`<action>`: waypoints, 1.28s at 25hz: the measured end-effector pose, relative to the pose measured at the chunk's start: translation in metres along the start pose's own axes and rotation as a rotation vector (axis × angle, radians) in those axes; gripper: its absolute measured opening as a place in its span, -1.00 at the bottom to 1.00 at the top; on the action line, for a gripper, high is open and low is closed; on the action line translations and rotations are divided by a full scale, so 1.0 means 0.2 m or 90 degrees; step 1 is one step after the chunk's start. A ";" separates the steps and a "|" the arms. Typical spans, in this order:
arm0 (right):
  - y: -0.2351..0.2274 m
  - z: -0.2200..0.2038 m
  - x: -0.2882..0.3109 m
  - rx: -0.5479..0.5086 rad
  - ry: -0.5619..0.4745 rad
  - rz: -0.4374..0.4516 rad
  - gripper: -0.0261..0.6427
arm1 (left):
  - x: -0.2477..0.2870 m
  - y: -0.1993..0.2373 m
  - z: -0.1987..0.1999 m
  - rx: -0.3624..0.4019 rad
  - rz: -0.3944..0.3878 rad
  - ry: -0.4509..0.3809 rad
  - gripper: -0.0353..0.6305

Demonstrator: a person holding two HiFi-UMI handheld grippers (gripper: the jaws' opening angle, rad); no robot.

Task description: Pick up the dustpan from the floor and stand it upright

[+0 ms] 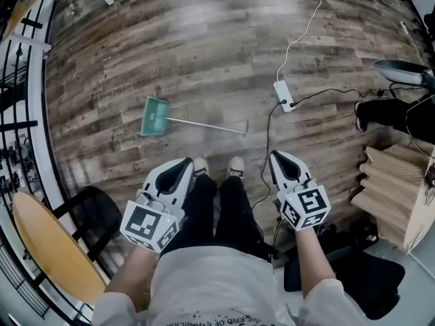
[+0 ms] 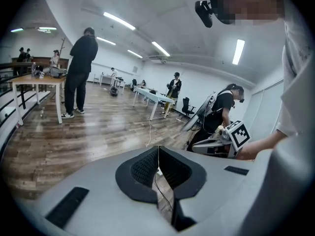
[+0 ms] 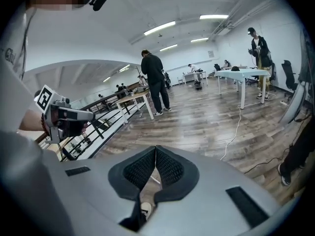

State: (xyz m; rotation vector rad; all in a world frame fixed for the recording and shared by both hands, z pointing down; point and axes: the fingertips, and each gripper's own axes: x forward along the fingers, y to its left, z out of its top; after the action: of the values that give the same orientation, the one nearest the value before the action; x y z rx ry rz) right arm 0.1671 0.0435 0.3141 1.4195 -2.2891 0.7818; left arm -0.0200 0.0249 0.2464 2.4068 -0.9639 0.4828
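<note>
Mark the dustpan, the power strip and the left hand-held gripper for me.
dustpan [image 1: 155, 116]: head view, on the green pan.
power strip [image 1: 283, 95]: head view, middle of its white body.
left hand-held gripper [image 1: 186, 163]: head view, at its shut tips.

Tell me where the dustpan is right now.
Head view: the dustpan lies on the wood floor left of centre, handle running right toward the power strip.
</note>
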 end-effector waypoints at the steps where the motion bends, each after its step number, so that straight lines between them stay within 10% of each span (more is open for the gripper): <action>1: 0.00 -0.07 0.04 -0.001 0.009 0.009 -0.84 | 0.03 0.01 -0.05 -0.004 -0.003 0.006 -0.82; 32: -0.79 -2.25 1.57 -0.128 0.274 0.037 -0.84 | 1.21 0.81 -1.45 0.010 0.003 0.049 -0.82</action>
State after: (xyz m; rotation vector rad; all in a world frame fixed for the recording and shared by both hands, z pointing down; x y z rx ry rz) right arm 0.1661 0.0392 0.8847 0.9881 -2.0157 0.7613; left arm -0.0088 -0.0412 0.6521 2.3819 -0.9357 0.5834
